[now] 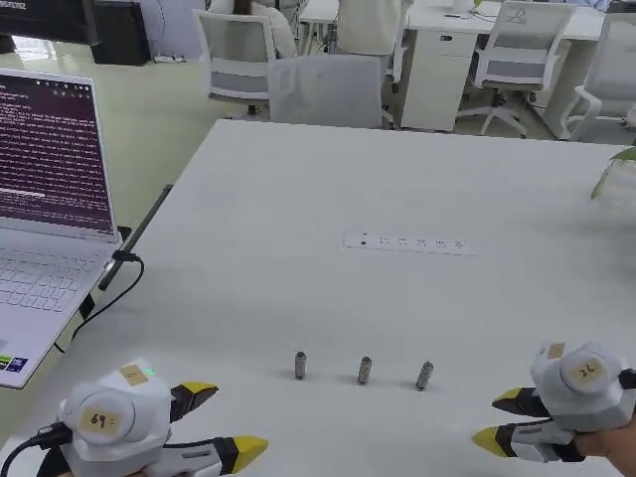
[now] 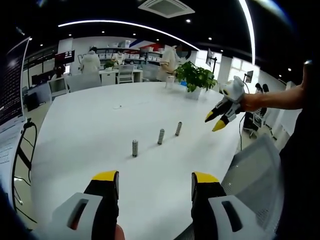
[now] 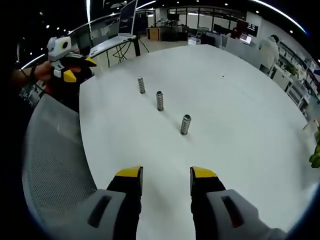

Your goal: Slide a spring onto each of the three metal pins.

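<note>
White tabletop point(image 1: 397, 179) carries everything. My left gripper point(image 1: 224, 417) at seven o'clock and right gripper point(image 1: 497, 417) at five hold their fingers point(image 1: 243, 449) wide, empty. Three springs point(image 1: 365, 371) stand at six, seemingly on their pins; I'd check each gently, toppling none.

A sticker point(image 1: 102, 421) on the left gripper point(image 1: 229, 418) reads "69", and one on the right gripper point(image 1: 497, 418) reads "26".
</note>
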